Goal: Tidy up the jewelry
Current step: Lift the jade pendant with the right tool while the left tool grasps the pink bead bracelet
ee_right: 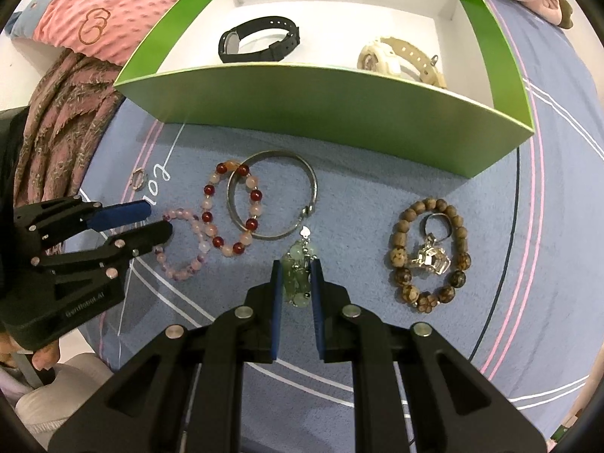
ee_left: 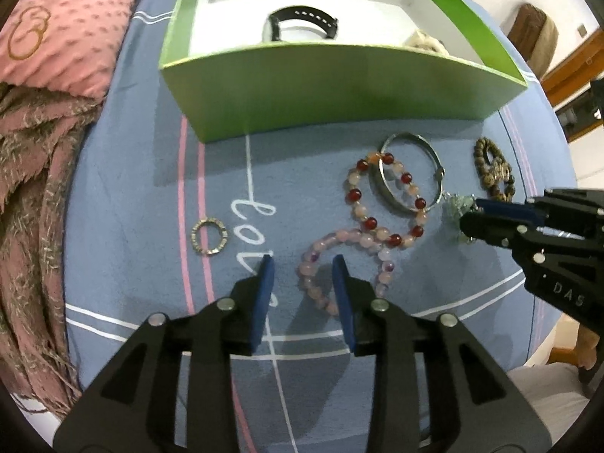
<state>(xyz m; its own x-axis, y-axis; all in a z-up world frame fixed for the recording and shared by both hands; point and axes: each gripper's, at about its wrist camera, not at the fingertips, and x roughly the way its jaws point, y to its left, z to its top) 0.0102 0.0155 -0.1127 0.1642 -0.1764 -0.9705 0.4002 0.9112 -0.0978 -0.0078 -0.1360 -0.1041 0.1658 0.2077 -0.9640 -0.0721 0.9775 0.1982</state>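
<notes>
A blue bed sheet (ee_right: 377, 196) with pink and white lines carries everything. At the top of the frame stands a green box (ee_right: 339, 113). Below it lie a silver bangle (ee_right: 272, 196) overlapping a red-and-peach bead bracelet (ee_right: 230, 211), a pink bead bracelet (ee_right: 185, 249) at left, a small ring (ee_right: 139, 179) further left, and a brown bead bracelet (ee_right: 430, 253) at right.

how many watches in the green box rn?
2. A black watch lies at the left of the green box, a cream watch at the right. The box's near wall hides part of the floor, so more may be hidden.
</notes>
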